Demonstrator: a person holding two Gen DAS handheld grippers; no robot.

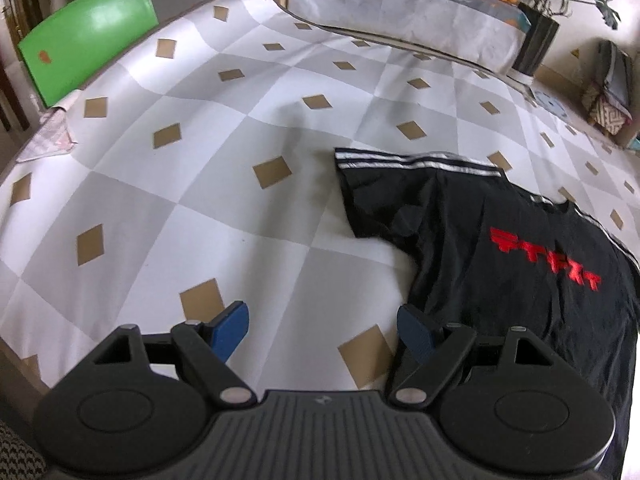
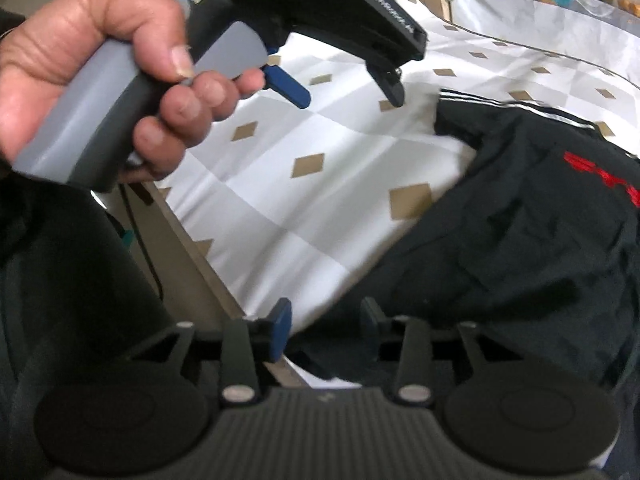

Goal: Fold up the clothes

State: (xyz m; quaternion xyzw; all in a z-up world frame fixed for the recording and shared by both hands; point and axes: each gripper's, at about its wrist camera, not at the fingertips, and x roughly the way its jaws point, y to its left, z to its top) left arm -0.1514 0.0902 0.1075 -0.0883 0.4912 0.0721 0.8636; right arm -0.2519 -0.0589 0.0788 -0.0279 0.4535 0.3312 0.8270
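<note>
Shirt [image 1: 500, 248] spread flat, print up, on checked table [image 1: 240, 120], sleeve out beside striped shoulder. Thin, limp, light; bunches easily. Best hold: pinch hem or sleeve edge. Left gripper [image 1: 322, 330] released, beside shirt's side. Right gripper [image 2: 326, 330] released at rumpled hem, grasping nothing.

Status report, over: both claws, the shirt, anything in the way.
Left claw open, empty, over the bedsheet. Right claw open at the hem of the black T-shirt, not gripping. Shirt flat, unfolded. Nothing in the way.
</note>
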